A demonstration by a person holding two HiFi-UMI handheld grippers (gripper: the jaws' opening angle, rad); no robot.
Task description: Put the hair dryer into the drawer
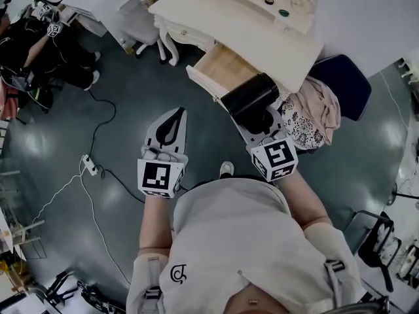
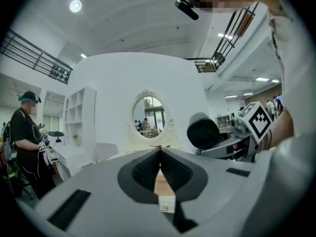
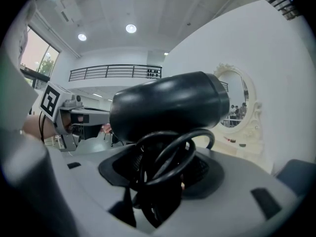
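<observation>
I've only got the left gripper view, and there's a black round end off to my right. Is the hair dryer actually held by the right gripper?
Observer: Yes. The right gripper view shows the right gripper shut on the hair dryer, with its black cord looped between the jaws.
Operator: Is the drawer open?
Observer: Yes. The head view shows the drawer standing open from the white dressing table, wooden inside showing.
Operator: Where's the dryer relative to it?
Observer: From above, its barrel overlaps the drawer's front corner. I can't tell whether it is inside yet.
</observation>
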